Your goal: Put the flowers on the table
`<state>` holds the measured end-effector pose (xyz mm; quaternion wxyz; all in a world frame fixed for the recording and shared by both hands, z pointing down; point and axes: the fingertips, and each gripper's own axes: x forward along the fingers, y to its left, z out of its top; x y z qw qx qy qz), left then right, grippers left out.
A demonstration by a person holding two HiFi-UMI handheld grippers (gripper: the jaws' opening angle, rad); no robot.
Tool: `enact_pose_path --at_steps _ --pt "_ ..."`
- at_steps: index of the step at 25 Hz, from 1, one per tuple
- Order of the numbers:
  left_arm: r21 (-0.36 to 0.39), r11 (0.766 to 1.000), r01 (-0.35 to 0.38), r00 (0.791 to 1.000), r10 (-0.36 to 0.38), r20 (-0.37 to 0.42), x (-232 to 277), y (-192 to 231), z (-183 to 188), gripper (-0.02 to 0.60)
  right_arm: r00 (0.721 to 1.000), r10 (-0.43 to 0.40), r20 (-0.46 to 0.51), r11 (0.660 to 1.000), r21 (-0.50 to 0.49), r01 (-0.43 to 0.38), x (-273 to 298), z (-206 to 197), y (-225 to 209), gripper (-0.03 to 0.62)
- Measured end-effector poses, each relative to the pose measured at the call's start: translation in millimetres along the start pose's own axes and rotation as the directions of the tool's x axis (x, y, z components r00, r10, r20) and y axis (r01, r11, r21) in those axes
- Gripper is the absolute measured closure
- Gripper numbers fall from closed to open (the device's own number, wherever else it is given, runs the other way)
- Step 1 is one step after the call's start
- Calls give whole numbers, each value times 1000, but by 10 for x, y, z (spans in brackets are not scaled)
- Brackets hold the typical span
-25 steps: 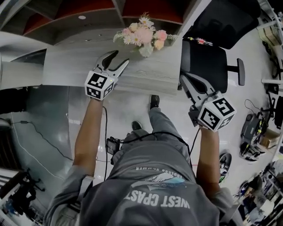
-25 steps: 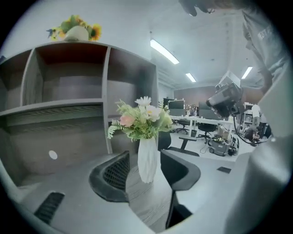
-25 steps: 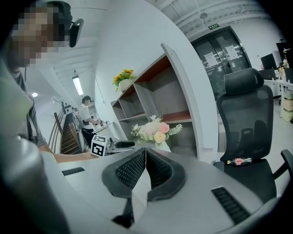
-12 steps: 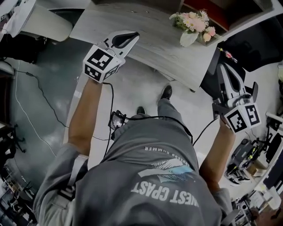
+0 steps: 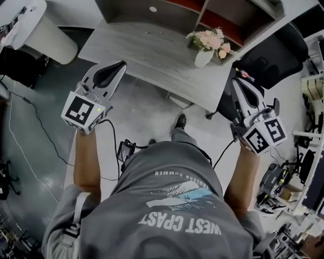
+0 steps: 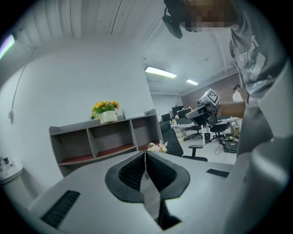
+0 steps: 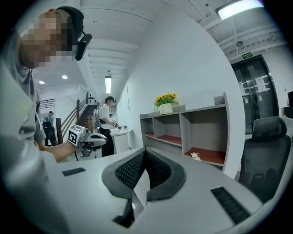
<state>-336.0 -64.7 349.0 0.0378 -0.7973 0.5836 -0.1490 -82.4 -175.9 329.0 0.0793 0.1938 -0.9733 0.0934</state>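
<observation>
Flowers (image 5: 210,39), pink and cream in a white vase (image 5: 203,57), stand upright on the table (image 5: 147,48), so the task looks done as far as these views show. A shelf unit (image 5: 167,10) runs along the table's far edge, and a black office chair (image 5: 271,50) stands off its right end. The left gripper (image 5: 120,65) hangs at the table's near edge, its jaws pressed together on nothing. The right gripper (image 5: 236,82), just off the table's right corner, is likewise closed and empty. The flowers sit near the table's far right corner, apart from both grippers. I judge nothing is left to place.
</observation>
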Motion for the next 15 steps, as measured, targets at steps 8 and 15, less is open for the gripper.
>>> enact_pose_path --at_steps 8,15 --pt "-39 999 -1 1000 1 12 -429 -192 -7 558 1000 -10 13 1000 -17 10 -125 32 239 568" --pt "-84 996 20 1000 -21 -10 -515 -356 -135 558 1000 -17 -5 1000 7 17 -202 -53 296 568"
